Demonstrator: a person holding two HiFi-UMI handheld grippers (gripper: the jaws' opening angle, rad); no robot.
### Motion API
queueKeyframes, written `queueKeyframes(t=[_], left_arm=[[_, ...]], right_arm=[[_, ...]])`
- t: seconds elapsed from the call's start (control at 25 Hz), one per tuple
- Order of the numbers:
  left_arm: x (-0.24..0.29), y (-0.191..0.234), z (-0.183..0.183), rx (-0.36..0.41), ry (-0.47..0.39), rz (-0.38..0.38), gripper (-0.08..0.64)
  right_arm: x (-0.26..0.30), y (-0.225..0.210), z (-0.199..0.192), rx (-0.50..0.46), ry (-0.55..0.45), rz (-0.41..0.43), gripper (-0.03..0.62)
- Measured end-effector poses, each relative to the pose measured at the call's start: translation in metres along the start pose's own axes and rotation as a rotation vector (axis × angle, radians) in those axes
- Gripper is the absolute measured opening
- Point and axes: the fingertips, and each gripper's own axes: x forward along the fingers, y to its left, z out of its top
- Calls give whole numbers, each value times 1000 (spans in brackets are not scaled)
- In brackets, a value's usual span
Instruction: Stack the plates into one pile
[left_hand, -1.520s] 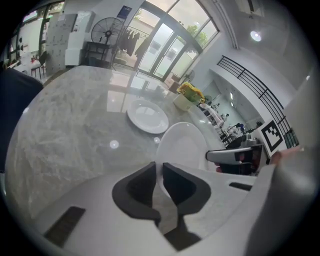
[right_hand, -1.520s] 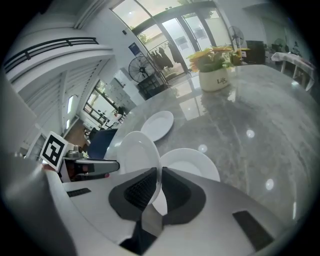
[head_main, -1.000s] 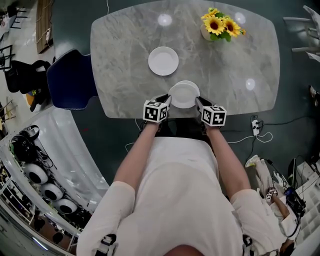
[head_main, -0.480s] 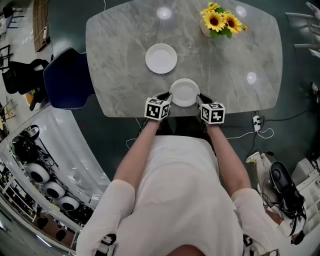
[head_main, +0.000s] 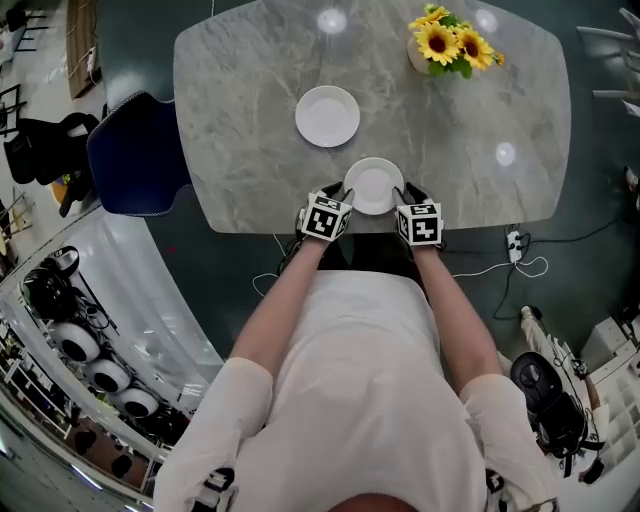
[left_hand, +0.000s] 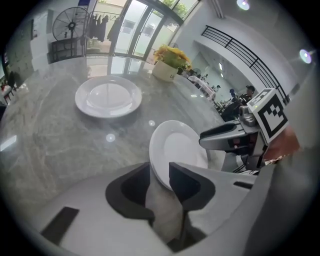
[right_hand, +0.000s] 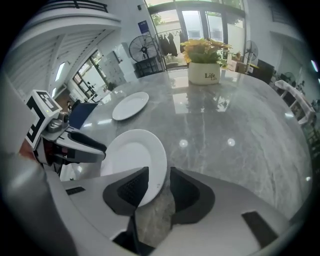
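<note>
Two jaws on each tool are opening, the left gripper and right gripper loosely straddling opposite rims of the near plate at the front edge of the marble table, apart from the far plate; stiff, glazed, slippery, breakable, it likely wants firm rim holds.

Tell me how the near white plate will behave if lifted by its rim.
The near white plate looks rigid and glazed, so probably slippery at its thin rim. Likely brittle: it could chip on the marble table. Flat and shallow, it shouldn't roll.
</note>
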Motion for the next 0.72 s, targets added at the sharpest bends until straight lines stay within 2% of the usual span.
queueKeyframes(t=[0.2, 0.72], left_arm=[[-9, 10, 2, 22, -12, 6, 126], [-40, 60, 33, -48, -107, 43, 124]], right_arm=[[-6, -1, 19, -18, -54, 1, 151], [4, 24, 73, -123, -64, 66, 149]])
